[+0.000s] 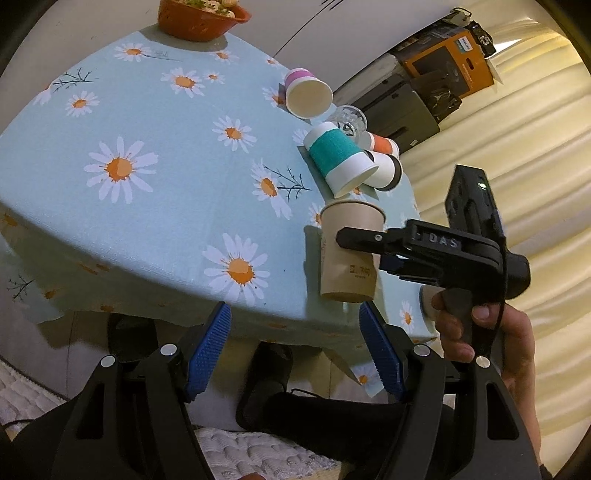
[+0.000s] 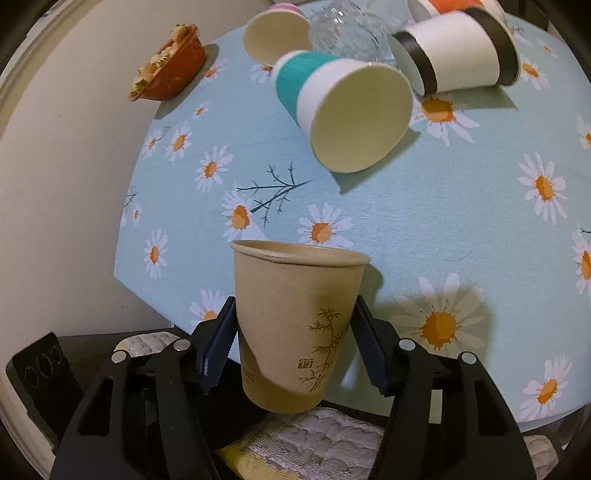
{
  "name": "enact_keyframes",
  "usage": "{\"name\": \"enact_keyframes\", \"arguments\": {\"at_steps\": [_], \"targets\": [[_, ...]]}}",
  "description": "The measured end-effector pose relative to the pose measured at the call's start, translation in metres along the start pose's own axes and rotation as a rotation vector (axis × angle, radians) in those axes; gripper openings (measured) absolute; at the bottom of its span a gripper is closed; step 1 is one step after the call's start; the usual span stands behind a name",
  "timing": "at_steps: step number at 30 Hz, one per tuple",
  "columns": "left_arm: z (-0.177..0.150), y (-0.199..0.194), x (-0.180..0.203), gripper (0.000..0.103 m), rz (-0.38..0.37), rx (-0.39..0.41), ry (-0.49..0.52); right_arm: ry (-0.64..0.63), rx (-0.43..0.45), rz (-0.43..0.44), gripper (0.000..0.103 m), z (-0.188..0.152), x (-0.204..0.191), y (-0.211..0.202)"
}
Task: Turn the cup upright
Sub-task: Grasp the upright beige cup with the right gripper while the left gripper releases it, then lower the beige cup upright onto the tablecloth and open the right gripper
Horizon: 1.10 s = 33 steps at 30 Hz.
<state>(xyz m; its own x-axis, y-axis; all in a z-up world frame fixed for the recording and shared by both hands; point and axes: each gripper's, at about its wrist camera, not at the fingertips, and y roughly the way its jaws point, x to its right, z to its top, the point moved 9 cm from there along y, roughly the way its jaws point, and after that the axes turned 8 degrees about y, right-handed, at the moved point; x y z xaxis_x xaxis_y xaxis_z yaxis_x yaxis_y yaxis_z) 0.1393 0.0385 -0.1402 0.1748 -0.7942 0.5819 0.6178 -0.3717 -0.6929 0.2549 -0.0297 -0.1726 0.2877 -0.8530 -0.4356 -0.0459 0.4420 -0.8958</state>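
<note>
A tan paper cup with a bamboo print is held upright, mouth up, between the fingers of my right gripper, which is shut on it near the table's edge. In the left wrist view the same cup hangs in the right gripper above the table's corner. My left gripper is open and empty, below the table's front edge, left of the cup.
On the daisy tablecloth several cups lie on their sides: a teal-banded one, a black-banded one, a pink one, an orange one. A clear glass lies among them. An orange bowl stands at the back.
</note>
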Motion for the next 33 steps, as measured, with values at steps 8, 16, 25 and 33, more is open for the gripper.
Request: {"name": "enact_keyframes", "arguments": {"at_steps": [8, 16, 25, 33], "targets": [[0.01, -0.006, -0.002, 0.07, -0.026, 0.026, -0.004, -0.153, 0.276, -0.024, 0.061, -0.008, -0.022, -0.05], [0.02, -0.011, 0.0, 0.07, -0.071, 0.077, 0.0, -0.217, 0.623, 0.008, 0.061, -0.018, -0.035, -0.092], [0.023, -0.018, 0.001, 0.07, -0.098, 0.127, -0.002, -0.266, 0.914, -0.079, 0.061, -0.03, -0.029, -0.078], [0.024, -0.019, -0.005, 0.07, -0.087, 0.143, 0.005, -0.305, 1.097, -0.208, 0.061, -0.032, -0.025, -0.059]]}}
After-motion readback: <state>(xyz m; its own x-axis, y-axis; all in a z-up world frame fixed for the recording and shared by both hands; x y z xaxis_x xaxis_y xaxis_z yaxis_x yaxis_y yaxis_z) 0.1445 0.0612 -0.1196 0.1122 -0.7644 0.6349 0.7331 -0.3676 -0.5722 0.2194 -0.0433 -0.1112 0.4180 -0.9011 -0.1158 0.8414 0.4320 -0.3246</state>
